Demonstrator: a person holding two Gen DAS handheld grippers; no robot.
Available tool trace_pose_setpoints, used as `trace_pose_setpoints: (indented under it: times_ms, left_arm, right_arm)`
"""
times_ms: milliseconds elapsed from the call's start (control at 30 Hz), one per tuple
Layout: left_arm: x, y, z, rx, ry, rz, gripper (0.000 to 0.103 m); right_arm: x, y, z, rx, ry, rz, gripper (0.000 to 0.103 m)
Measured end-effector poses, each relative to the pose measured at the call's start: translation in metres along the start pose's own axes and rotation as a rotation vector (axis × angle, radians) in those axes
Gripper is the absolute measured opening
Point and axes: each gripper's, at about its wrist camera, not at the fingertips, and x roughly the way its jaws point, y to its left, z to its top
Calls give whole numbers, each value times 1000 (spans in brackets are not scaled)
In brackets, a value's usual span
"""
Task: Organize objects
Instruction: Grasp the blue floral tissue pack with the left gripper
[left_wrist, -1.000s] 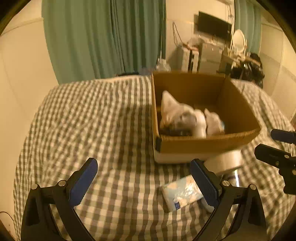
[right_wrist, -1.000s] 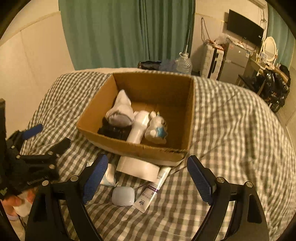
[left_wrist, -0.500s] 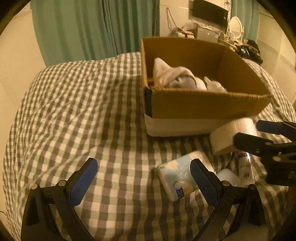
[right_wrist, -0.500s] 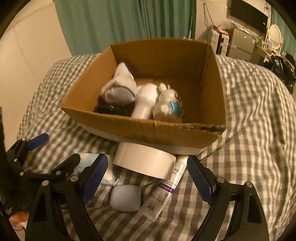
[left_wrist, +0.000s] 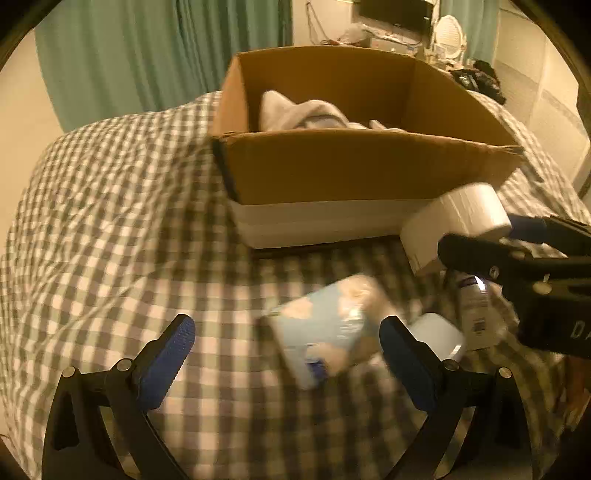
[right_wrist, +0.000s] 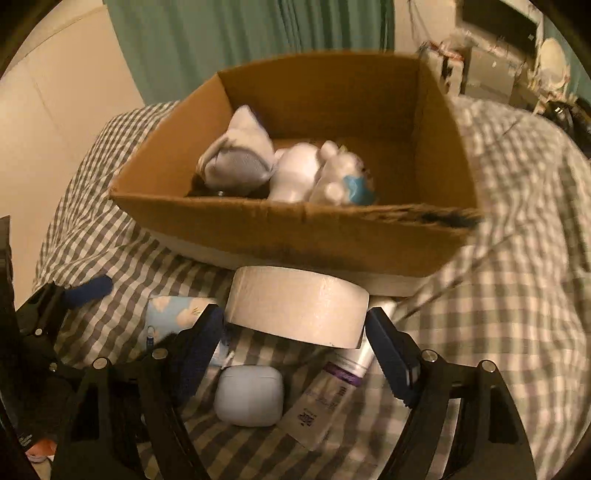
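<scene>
A cardboard box (left_wrist: 354, 173) (right_wrist: 295, 232) sits on the checked bedcover and holds a grey sock bundle (right_wrist: 236, 162), a white bottle (right_wrist: 295, 173) and a white plush toy (right_wrist: 343, 181). In front of it lie a white tape roll (right_wrist: 299, 306) (left_wrist: 454, 225), a blue tissue pack (left_wrist: 328, 332) (right_wrist: 173, 314), a white earbud case (right_wrist: 249, 395) (left_wrist: 439, 336) and a tube (right_wrist: 328, 395) (left_wrist: 474, 306). My left gripper (left_wrist: 284, 365) is open, just short of the tissue pack. My right gripper (right_wrist: 295, 354) is open, its fingers either side of the tape roll's near edge, over the earbud case.
The checked bedcover (left_wrist: 110, 221) stretches left of the box. Green curtains (left_wrist: 147, 55) hang behind. A dresser with a mirror and clutter (left_wrist: 443, 37) stands at the back right.
Both grippers have moved down and forward toward the items in front of the box. The tissue pack now lies near my left fingers, the tape roll between my right fingers.
</scene>
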Motion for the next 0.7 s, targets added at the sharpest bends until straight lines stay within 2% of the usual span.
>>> trace_pose_setpoints:
  times_ms: [233, 367, 433, 500, 700]
  left_arm:
    - [28, -17, 13, -31, 80, -57, 103]
    - [47, -27, 14, -11, 115, -1, 103]
    - [48, -28, 13, -6, 109, 4, 100]
    - [47, -27, 12, -10, 100, 1, 88]
    - [38, -24, 10, -14, 74, -9, 86]
  right_arm:
    - [-23, -12, 2, 24, -64, -29, 79]
    - [-21, -14, 2, 32, -55, -27, 79]
    - [-21, -15, 2, 30, -49, -25, 79]
    - [-19, -14, 1, 29, -46, -24, 79]
    - [-18, -12, -3, 20, -50, -14, 79]
